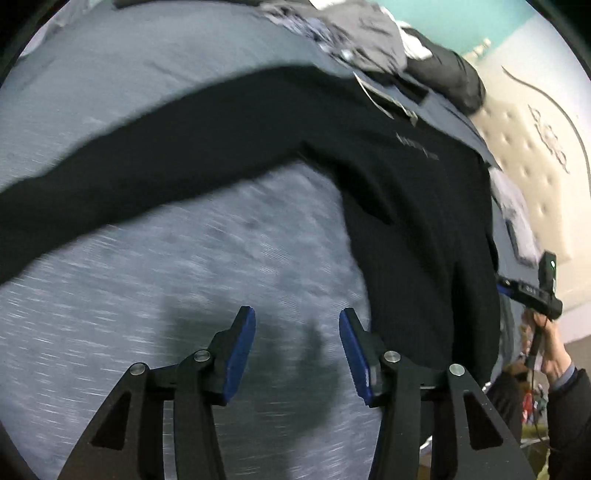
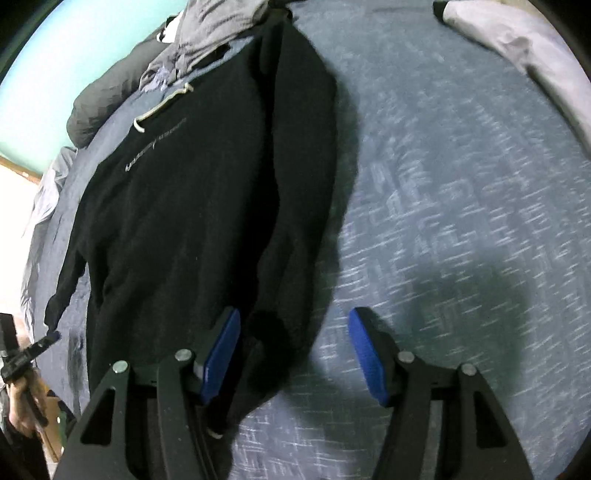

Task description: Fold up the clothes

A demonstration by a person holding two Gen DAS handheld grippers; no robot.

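A black hoodie (image 1: 406,177) with small chest lettering lies flat on the blue-grey bed cover (image 1: 147,295). In the left wrist view one long sleeve (image 1: 129,173) stretches out to the left. My left gripper (image 1: 297,317) is open and empty above the bare cover, just left of the hoodie's body. In the right wrist view the hoodie (image 2: 192,192) lies lengthwise with a sleeve (image 2: 299,184) folded along its right side and a white drawstring (image 2: 162,105) near the collar. My right gripper (image 2: 293,321) is open over the hoodie's lower right edge, holding nothing.
A pile of grey and dark clothes (image 1: 354,33) lies at the far end of the bed. A pale grey garment (image 2: 524,48) lies at the upper right. A tufted headboard (image 1: 528,155) stands beside the bed. The other hand-held gripper (image 1: 535,291) shows at the right edge.
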